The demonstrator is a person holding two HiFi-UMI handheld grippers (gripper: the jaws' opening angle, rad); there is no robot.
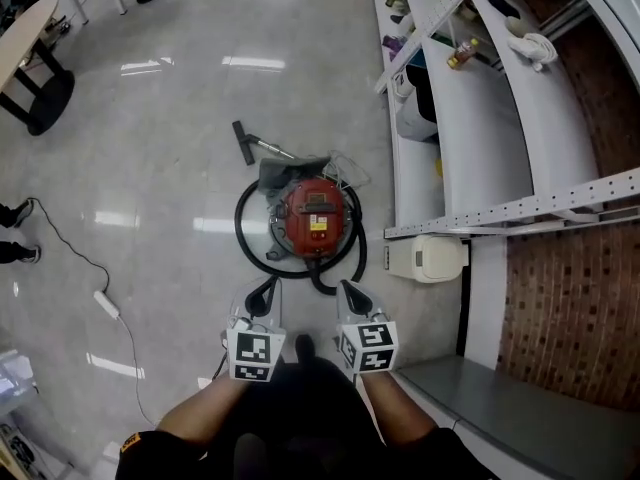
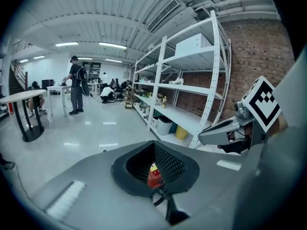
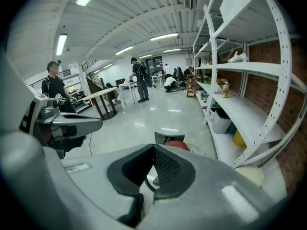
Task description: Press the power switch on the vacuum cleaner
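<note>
The task sits at its approach step: nothing has touched the round red canister vacuum cleaner [image 1: 315, 218], which stands on the glossy grey floor at the centre of the head view. A black ribbed hose [image 1: 246, 240] loops around it, and the black floor nozzle [image 1: 243, 144] lies just above and to its left.

The left gripper [image 1: 268, 290] and the right gripper [image 1: 350, 290] hang side by side in the lower middle of that frame, below the machine and apart from it. Each has its jaws brought together at the tips and carries nothing.

The next move, as I judge it, calls for lowering one closed tip onto the canister's top. A yellow label shows there, but the switch itself is too small to pick out.

The head view alone gives the layout from above, with the white metal shelving [image 1: 480, 98] running down the right side. The left gripper view shows the red body [image 2: 153, 175] only through the dark opening between its own pads, low in the frame, with the right gripper [image 2: 230, 128] at the right edge. The right gripper view catches just the machine's red top [image 3: 178, 145] above its jaws. It also shows the left gripper [image 3: 72, 123] at the left and people standing far back in the hall.
</note>
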